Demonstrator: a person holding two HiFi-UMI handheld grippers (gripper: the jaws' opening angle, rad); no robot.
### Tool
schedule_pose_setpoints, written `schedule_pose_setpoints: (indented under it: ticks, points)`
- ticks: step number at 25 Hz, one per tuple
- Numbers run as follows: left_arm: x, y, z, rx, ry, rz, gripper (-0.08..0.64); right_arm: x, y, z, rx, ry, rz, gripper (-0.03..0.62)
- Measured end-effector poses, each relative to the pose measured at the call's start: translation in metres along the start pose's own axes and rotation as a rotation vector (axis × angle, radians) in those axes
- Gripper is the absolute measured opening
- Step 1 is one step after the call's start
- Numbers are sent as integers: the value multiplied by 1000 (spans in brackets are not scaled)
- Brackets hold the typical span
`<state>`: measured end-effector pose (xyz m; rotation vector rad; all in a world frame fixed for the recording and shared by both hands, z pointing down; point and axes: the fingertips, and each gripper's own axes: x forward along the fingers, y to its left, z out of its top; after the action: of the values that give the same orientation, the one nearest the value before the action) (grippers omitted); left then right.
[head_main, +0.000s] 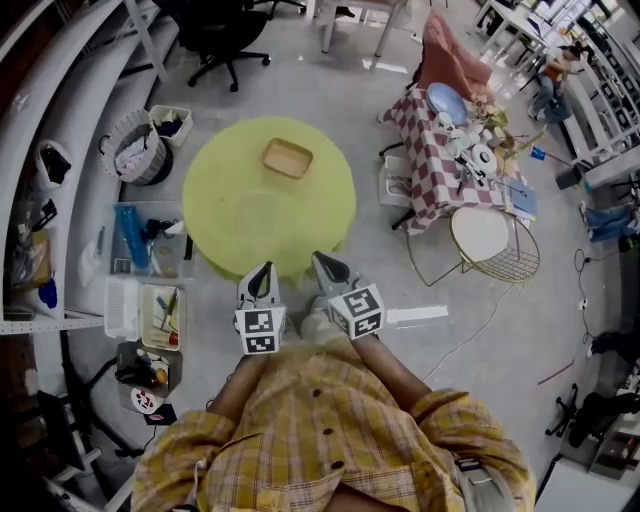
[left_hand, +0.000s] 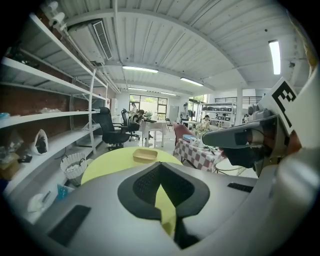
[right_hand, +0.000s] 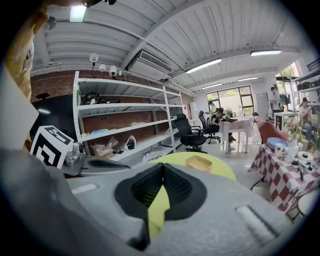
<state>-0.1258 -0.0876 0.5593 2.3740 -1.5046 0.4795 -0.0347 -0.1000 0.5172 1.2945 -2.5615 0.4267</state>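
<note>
Left claw: we see the left gripper (head_main: 263, 270) low in the middle of the head view, right at the near edge of the round yellow table (head_main: 225, 215); its jaws are together, with nothing between them
Right claw: the right gripper (head_main: 323, 264) sits just beside it; its jaws are together too, and hold nothing
Tray: the tan tray (head_main: 288, 158) lies on the far part of the table, above the middle of the frame, well apart from both claws
How it handles: we think it is light and stiff, like wood; maybe a bit smooth; we would pinch its thin raised rim on the near side
Inside the tray: it looks empty to us
Other holders: at the left of the frame, a round basket (head_main: 133, 152) holds pale cloth; a clear box (head_main: 150, 238) holds blue things; a white bin (head_main: 160, 316) holds small bits that we cannot make out
</note>
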Motion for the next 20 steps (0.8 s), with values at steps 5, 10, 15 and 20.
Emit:
schedule_pose_setpoints:
  ticks: [5,10,15,20]
  points:
    - [13,-2,1,0,10,24,-8,9,-10,-2,15,-5,27,-3]
    - [27,-5,-4,-8,43,50,-8,12,-18,-8,15,3,60,-3]
    - [41,-5,-15,-24,74,69,-6,18,-25,-15,22,16,89,-3]
    - [56,-7,-18,-21,102,73,-6,22,-33,-19,32,29,102,-3]
